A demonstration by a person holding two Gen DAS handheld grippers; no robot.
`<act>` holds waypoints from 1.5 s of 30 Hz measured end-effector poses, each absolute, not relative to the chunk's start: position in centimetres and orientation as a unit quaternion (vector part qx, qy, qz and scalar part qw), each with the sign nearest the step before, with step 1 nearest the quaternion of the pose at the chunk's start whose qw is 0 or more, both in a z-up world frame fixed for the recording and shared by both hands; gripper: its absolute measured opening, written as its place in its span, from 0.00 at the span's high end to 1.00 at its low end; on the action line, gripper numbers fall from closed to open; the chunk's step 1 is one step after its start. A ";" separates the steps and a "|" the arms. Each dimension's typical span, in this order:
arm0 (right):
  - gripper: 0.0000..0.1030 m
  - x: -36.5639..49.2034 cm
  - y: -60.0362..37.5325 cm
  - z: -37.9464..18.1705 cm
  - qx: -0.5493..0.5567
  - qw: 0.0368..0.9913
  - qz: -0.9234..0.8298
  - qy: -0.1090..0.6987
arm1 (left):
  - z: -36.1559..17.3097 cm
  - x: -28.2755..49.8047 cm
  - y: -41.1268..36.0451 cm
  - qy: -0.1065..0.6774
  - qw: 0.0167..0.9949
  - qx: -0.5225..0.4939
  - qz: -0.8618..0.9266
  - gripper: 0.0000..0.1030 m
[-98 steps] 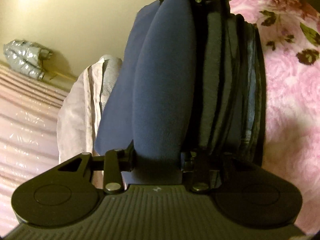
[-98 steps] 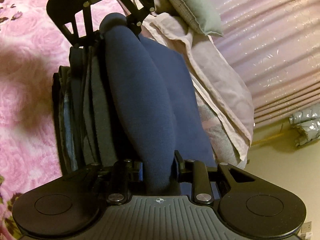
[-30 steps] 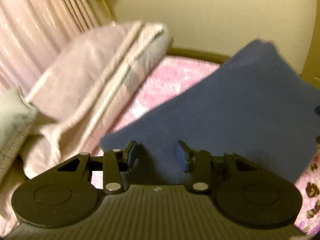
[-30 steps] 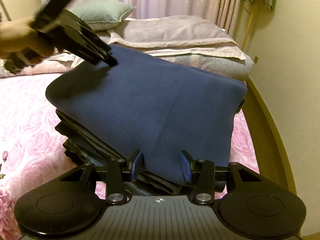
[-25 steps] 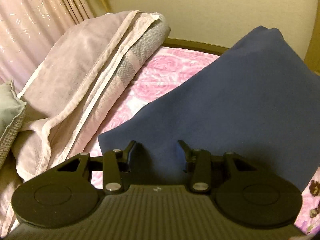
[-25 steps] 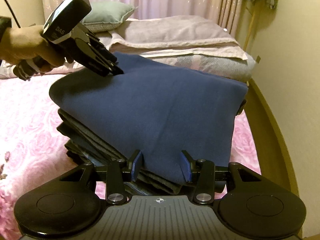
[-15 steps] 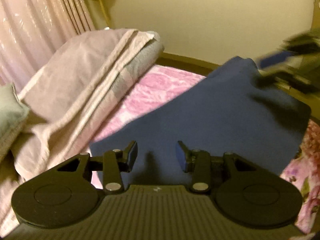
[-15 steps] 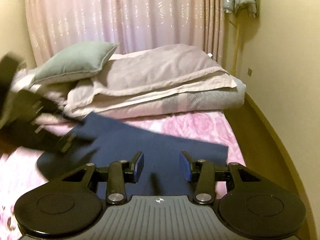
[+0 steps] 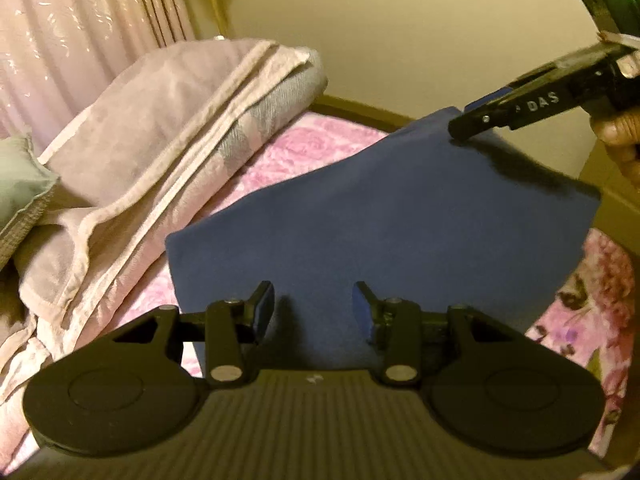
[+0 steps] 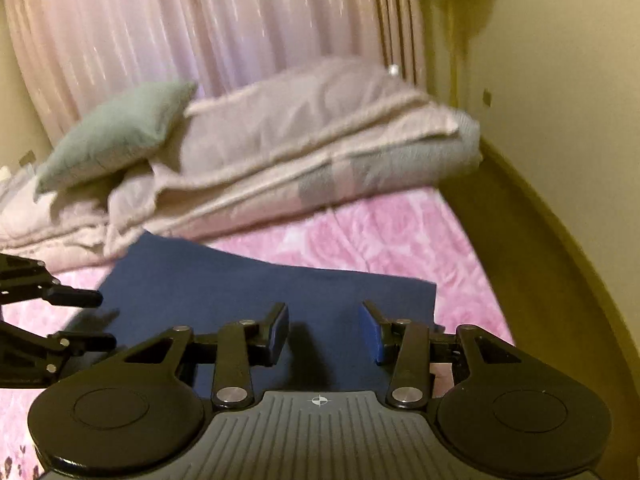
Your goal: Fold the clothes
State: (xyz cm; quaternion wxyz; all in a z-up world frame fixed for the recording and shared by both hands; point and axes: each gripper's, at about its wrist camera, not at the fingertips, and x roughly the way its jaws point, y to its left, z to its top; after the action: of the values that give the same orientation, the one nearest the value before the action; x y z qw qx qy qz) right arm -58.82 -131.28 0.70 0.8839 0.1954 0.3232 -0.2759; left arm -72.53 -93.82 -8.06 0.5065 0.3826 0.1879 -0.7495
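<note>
The only readable lettering is "DAS", in pale capitals on the black side of the right gripper (image 9: 480,114) where it reaches in from the right in the left wrist view. A faint mark stands just before the "D", too small to make out. A small round crosshair sign sits on the near grey ribbed housing (image 10: 319,400) in the right wrist view. Nothing else can be read.

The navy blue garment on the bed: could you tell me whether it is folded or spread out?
Folded. The navy blue garment lies as a compact flat rectangle with straight edges on the pink floral bedspread.
</note>
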 end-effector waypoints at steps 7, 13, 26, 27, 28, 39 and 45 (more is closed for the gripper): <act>0.57 -60.5 -127.1 -1.9 0.226 0.876 -0.281 0.321 | -9.9 -73.5 -91.3 0.188 0.495 0.388 -0.755 0.62; 0.57 -62.2 -125.7 0.7 0.240 0.878 -0.287 0.297 | -8.0 -73.1 -89.2 0.168 0.509 0.384 -0.751 0.59; 0.19 -63.9 -119.8 1.5 0.229 0.866 -0.299 0.329 | -8.6 -70.9 -84.5 0.215 0.524 0.394 -0.724 0.56; 0.16 -64.2 -119.1 1.7 0.229 0.864 -0.302 0.330 | -8.4 -70.7 -83.7 0.219 0.528 0.393 -0.721 0.53; 0.16 -64.5 -118.2 1.9 0.230 0.863 -0.302 0.333 | -8.2 -70.7 -82.9 0.218 0.534 0.393 -0.716 0.51; 0.03 -65.8 -107.4 5.1 0.256 0.816 -0.381 0.352 | -4.6 -69.4 -75.9 0.240 0.573 0.344 -0.704 0.02; 0.02 -65.5 -102.0 7.6 0.251 0.807 -0.414 0.338 | -2.1 -67.4 -71.8 0.249 0.589 0.307 -0.705 0.02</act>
State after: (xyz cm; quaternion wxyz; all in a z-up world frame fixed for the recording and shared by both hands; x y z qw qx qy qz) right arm -65.52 -102.01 7.59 0.8070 0.2514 0.3377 -0.4142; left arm -67.45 -71.78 -2.11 0.5894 0.3067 0.2491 -0.7046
